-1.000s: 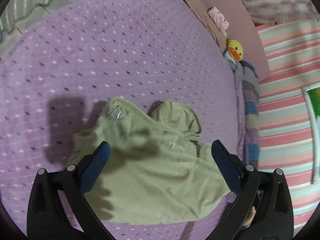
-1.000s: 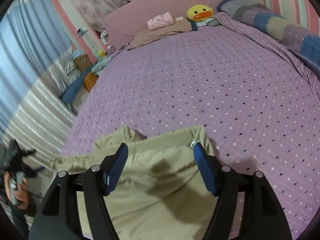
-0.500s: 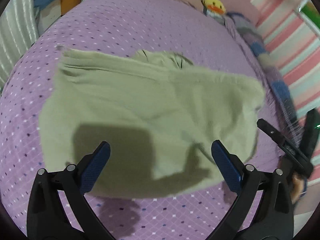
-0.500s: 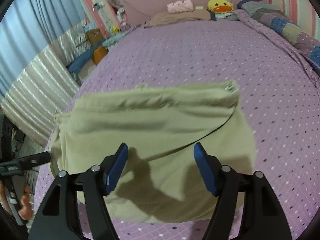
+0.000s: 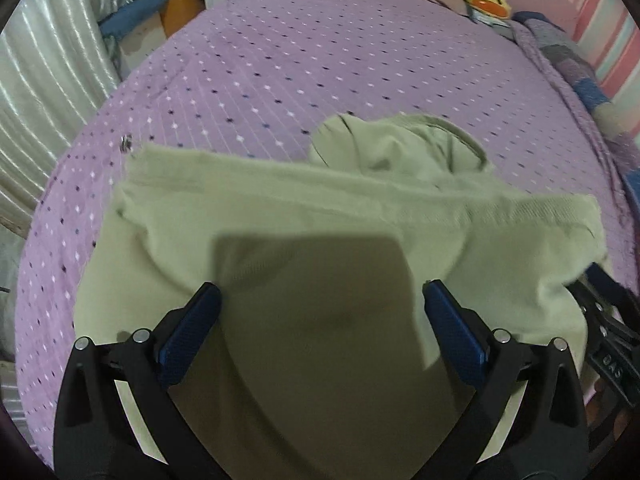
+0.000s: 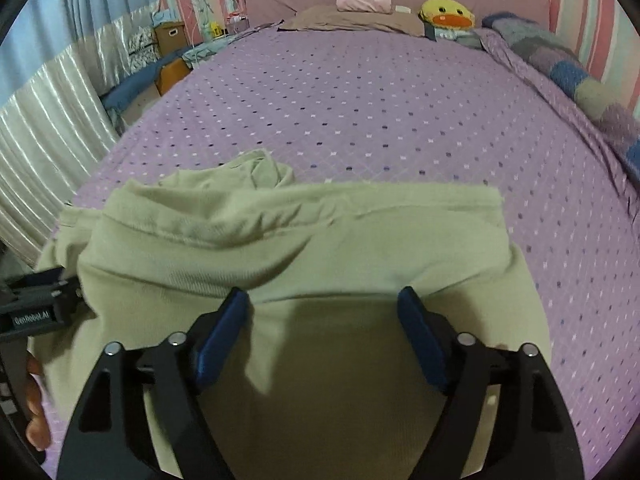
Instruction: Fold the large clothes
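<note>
A large olive-green hooded garment [image 5: 320,216] lies spread on the purple dotted bedspread [image 5: 280,60], its hood bunched at the far edge. It also shows in the right wrist view [image 6: 320,240]. My left gripper [image 5: 320,320] is open and empty, hovering over the garment's near part. My right gripper [image 6: 324,320] is open and empty, also over the near part. Each gripper shows at the edge of the other's view: the right one at the garment's right side [image 5: 608,320], the left one at its left side [image 6: 36,304].
A yellow duck plush [image 6: 446,12], a pink folded item [image 6: 362,0] and a brown pillow lie at the headboard. A patchwork blanket [image 6: 580,84] runs along the bed's right side. Boxes [image 6: 170,36] and curtains stand left of the bed.
The garment went from a crumpled heap to spread wide on the bed. Both grippers have drawn back toward its near edge and hover lower over it.
</note>
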Action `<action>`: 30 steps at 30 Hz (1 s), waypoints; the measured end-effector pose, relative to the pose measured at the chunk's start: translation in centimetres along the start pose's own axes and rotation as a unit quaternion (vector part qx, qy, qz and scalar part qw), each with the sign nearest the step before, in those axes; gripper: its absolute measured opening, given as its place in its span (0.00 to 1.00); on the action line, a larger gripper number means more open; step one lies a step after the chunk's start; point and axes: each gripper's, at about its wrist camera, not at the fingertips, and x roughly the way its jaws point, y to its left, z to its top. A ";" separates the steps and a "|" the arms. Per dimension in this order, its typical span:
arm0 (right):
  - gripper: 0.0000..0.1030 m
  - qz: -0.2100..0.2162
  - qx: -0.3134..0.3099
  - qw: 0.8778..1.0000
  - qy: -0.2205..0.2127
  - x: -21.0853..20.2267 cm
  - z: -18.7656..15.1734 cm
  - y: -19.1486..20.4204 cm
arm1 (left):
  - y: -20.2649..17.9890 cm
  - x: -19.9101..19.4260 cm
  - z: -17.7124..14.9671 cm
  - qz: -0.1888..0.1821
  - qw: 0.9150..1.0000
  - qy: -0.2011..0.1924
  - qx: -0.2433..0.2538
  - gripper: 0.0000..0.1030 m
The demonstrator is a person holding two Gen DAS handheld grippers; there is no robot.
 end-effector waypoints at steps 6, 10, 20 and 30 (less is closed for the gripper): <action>0.81 -0.009 -0.004 1.000 0.005 3.0 2.1 0.4 | 1.3 2.0 1.6 0.025 1.000 -0.008 -0.006 0.97; 0.83 -0.022 -0.007 1.000 0.003 4.9 2.7 0.7 | 1.4 3.7 2.4 0.042 0.999 -0.023 -0.012 0.97; 0.87 -0.034 -0.003 0.999 -0.029 8.0 3.9 1.0 | 2.7 6.4 3.9 0.045 0.997 -0.050 -0.033 0.97; 0.91 -0.032 0.007 0.998 -0.044 8.8 4.1 1.1 | 2.5 7.6 3.5 0.040 0.995 -0.082 -0.037 0.97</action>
